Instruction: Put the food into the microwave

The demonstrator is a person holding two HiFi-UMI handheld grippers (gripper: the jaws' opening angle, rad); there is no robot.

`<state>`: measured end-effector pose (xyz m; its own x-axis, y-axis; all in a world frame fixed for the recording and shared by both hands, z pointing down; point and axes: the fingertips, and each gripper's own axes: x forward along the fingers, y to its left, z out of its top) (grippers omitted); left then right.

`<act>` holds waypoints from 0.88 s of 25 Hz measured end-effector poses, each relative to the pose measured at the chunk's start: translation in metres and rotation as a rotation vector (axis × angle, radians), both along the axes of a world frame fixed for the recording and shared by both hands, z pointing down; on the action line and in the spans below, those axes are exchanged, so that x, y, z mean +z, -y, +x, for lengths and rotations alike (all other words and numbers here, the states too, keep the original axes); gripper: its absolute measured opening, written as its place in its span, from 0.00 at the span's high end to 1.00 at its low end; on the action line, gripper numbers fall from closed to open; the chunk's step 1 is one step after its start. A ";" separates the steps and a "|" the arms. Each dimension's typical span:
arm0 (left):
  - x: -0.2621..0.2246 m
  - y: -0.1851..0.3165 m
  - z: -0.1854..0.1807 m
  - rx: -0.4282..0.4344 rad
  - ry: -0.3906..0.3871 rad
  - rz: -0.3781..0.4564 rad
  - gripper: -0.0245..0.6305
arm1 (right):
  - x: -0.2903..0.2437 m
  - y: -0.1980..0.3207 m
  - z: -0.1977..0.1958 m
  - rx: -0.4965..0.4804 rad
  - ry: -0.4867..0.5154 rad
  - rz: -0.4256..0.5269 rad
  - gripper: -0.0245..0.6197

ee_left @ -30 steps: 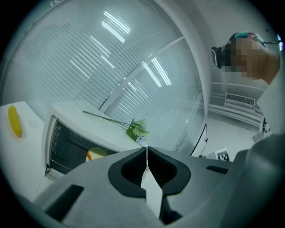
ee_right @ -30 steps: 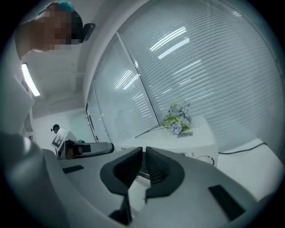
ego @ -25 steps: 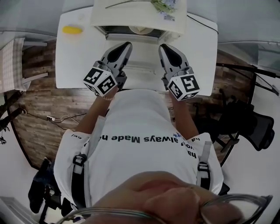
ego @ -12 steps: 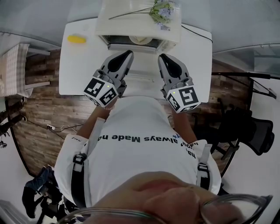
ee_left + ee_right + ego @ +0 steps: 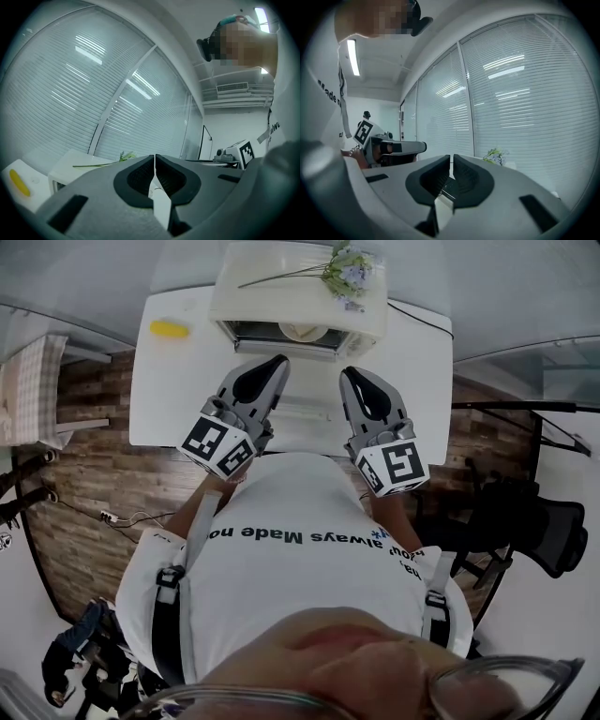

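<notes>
A yellow piece of food (image 5: pixel 171 329) lies at the far left of the white table (image 5: pixel 159 399); it also shows low in the left gripper view as food (image 5: pixel 16 182). The white microwave (image 5: pixel 300 306) stands at the table's back, and a pale round plate (image 5: pixel 305 331) shows in its dark front. My left gripper (image 5: pixel 277 362) and right gripper (image 5: pixel 352 373) are held side by side above the table in front of the microwave, both shut and holding nothing. The left gripper (image 5: pixel 154 157) points up toward the window, and so does the right gripper (image 5: pixel 451 157).
A sprig of flowers (image 5: pixel 347 263) lies on top of the microwave. Window blinds (image 5: pixel 93 84) fill the wall behind the table. An office chair (image 5: pixel 544 512) stands at the right, and cables (image 5: pixel 112 491) lie on the wooden floor at the left.
The head view has shifted, so the table and microwave sit a little lower in the frame. Both grippers stay shut and side by side in almost the same place.
</notes>
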<state>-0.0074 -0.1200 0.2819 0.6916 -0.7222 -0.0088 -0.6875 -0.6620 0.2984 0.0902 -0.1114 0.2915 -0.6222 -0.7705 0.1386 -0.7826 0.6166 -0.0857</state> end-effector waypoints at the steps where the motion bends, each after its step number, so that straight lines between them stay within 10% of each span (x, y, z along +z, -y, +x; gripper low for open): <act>1: -0.001 0.000 0.000 -0.002 -0.003 0.000 0.94 | -0.001 -0.001 0.000 0.001 0.000 0.003 0.92; 22: -0.002 -0.010 0.003 -0.019 -0.027 -0.009 0.94 | -0.016 -0.008 0.006 0.018 0.023 0.032 0.92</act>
<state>-0.0048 -0.1100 0.2801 0.6776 -0.7352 -0.0208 -0.6913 -0.6463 0.3230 0.0959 -0.1032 0.2757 -0.6109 -0.7854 0.0997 -0.7917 0.6051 -0.0842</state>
